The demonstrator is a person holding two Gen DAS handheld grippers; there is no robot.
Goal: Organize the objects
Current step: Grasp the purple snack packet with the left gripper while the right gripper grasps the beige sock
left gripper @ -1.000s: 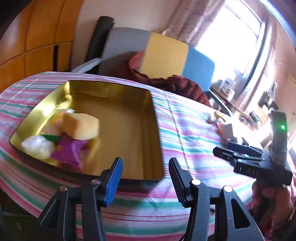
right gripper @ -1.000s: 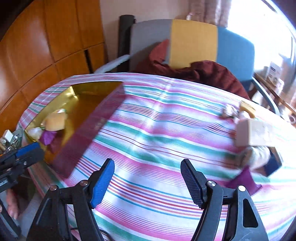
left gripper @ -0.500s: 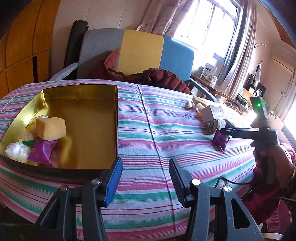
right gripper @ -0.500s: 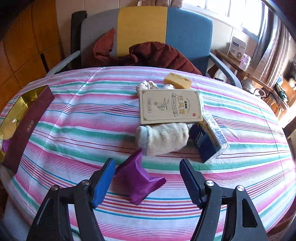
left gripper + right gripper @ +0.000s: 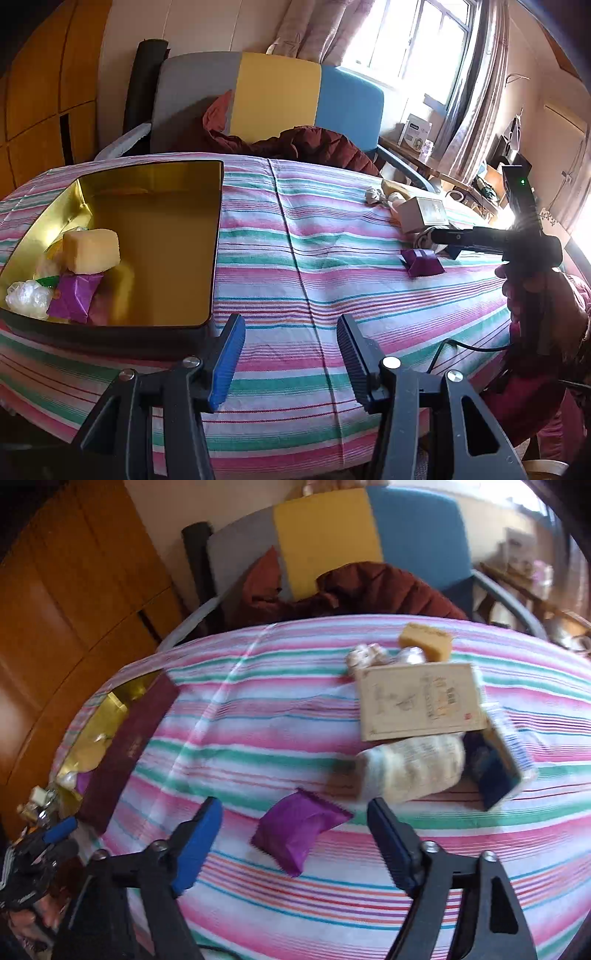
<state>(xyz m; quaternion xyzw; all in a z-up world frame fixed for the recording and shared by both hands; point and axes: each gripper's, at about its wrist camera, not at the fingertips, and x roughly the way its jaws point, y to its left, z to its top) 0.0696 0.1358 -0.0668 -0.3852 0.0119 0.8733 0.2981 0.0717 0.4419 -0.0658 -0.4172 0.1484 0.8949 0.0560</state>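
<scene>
Since the earlier pictures, the right tongs (image 5: 295, 834) have swung away from the tin and across the striped cloth, and their jaws have just been opening; they are now standing wide, with the purple packet (image 5: 300, 833) lying on the cloth between the fingers but not pressed by them.

Striped in pink, green and white, the table (image 5: 332, 266) is carrying everything. At its left end the gold-lined tin (image 5: 155, 236) is sitting open, and in its near left corner a yellow sponge block (image 5: 91, 250) is resting on top of a second purple packet (image 5: 74, 298), with a crinkled clear wrapper (image 5: 26, 298) just beside them.

Over on the right side of the table a loose cluster is waiting: a beige printed box (image 5: 419, 703) is lying flat, a rolled pale sock (image 5: 410, 770) is touching its near edge, and a blue tissue pack (image 5: 498, 771) is leaning just to the right of the sock. Behind the box an orange sponge (image 5: 425, 641) is sitting near a small shiny wrapped item (too blurred to name).

Down at the near edge of the table, the left tongs (image 5: 290, 354) are hovering with their jaws partly apart and nothing between them, just to the right of the tin's near corner. A hand (image 5: 543, 295) is gripping the handle of the right tongs.
</scene>
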